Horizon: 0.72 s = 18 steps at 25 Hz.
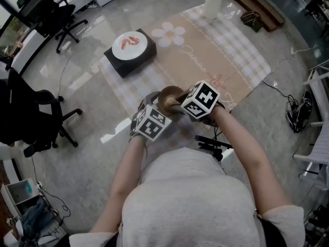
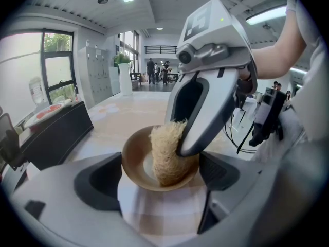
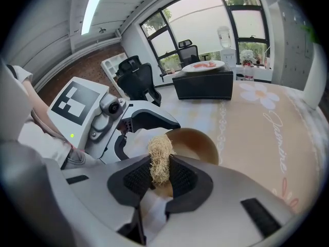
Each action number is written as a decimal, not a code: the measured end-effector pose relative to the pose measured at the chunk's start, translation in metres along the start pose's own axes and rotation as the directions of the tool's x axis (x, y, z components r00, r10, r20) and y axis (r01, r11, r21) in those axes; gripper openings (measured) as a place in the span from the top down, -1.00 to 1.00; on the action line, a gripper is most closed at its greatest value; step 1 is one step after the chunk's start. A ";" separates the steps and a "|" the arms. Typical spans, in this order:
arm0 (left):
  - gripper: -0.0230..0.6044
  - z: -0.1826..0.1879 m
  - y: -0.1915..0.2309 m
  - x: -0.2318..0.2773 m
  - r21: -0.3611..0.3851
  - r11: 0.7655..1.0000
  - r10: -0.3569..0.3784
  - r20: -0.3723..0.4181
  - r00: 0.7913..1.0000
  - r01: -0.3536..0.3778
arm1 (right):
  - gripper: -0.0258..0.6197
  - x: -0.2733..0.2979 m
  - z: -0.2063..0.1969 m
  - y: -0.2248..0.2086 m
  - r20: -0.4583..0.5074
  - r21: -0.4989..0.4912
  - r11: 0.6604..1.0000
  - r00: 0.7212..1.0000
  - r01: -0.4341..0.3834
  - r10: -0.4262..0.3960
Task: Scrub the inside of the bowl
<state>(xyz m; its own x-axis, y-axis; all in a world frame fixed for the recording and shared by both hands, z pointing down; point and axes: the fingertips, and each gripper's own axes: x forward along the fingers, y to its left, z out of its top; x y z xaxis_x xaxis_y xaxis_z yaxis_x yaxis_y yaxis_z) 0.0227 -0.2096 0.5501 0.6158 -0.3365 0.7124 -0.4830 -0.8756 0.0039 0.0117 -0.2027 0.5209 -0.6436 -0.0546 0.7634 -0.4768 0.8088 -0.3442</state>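
Head view, over the checked cloth (image 1: 236,45): both my claws meet at the brown bowl (image 1: 169,98). L gripper (image 1: 151,107) is at its near-left and R gripper (image 1: 181,106) at its right, marker cubes facing up. Black box (image 1: 123,63) w/ white plate (image 1: 132,44) on top sits well apart, farther out to the left.

L gripper view: my jaws are clamped on the bowl, one pad at each side of the rim. Loofah scrubber (image 2: 165,156) stands inside, touching the bowl's inner wall. R gripper's tip is on it.

R gripper view: jaws clenched on the scrubber, fibres sticking up betw. the pads. Bowl is just beyond, w/ the scrubber's lower end in it.
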 end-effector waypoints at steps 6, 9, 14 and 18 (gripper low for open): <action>-0.49 0.000 0.000 0.000 -0.001 1.000 0.000 -0.001 1.000 0.000 | 0.66 0.008 0.011 -0.012 0.051 0.035 0.997 0.997 0.062 -0.063; -0.49 0.000 0.000 0.000 -0.001 1.000 -0.001 -0.003 1.000 0.001 | 0.66 0.008 0.013 -0.022 0.054 0.016 0.989 0.988 0.146 -0.146; -0.49 0.000 0.000 -0.001 -0.002 1.000 0.000 -0.001 1.000 0.000 | 0.66 0.006 0.017 -0.033 0.076 -0.063 0.956 0.957 0.285 -0.281; -0.49 0.000 0.000 0.000 -0.003 1.000 0.000 -0.002 1.000 0.000 | 0.66 0.004 0.019 -0.038 0.070 -0.101 0.938 0.943 0.332 -0.326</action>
<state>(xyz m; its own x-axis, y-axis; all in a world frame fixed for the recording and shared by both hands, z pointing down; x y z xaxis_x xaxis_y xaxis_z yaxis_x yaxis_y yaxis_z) 0.0223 -0.2099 0.5496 0.6145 -0.3362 0.7137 -0.4854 -0.8743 0.0061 0.0159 -0.2443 0.5263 -0.4928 -0.3559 0.7940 -0.6005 0.7995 -0.0143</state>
